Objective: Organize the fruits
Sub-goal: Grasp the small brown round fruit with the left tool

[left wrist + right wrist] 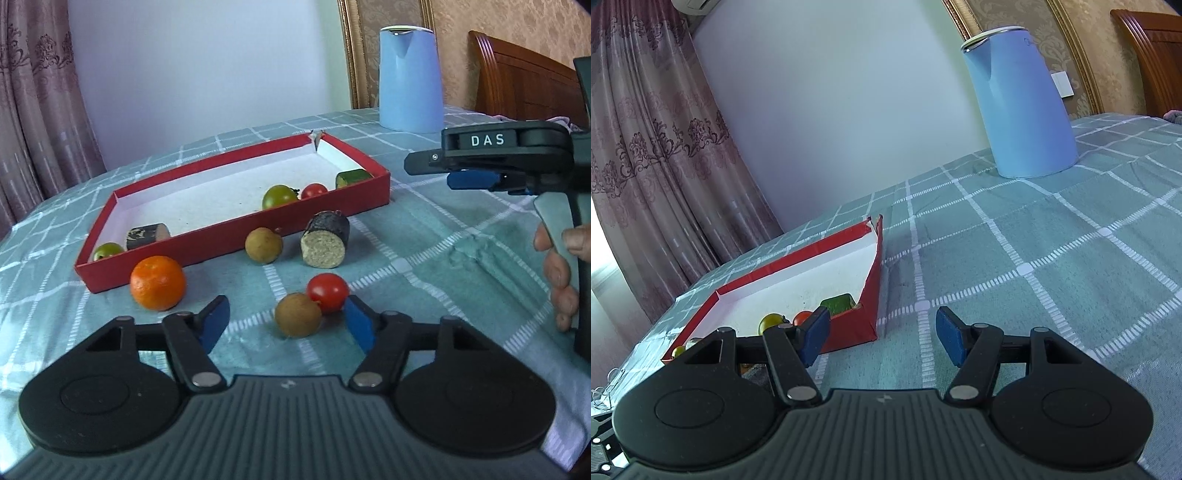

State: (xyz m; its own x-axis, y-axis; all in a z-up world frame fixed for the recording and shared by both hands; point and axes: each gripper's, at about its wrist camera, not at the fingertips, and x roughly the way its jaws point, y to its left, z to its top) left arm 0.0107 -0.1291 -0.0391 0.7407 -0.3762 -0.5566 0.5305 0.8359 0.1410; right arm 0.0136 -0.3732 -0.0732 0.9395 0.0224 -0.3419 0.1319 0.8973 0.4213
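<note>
A red tray point(236, 236) with a white floor lies on the checked cloth. It holds a green tomato point(279, 195), a red tomato point(314, 190), a cucumber piece point(352, 178) and a dark cut piece point(147, 234). In front of the tray lie an orange point(157, 282), a brown longan point(263, 245), a dark chunk with a pale cut face point(327, 240) and a red cherry tomato point(327, 292). My left gripper point(286, 319) is open around a second longan point(297, 314); its pads do not press on it. My right gripper point(882, 334) is open and empty, right of the tray point(868, 302).
A pale blue kettle point(410, 77) stands at the back of the table, right of the tray. A wooden chair back point(517, 74) rises behind the table's far right edge. A person's hand point(561, 280) holds the right gripper's handle. Curtains hang at the left.
</note>
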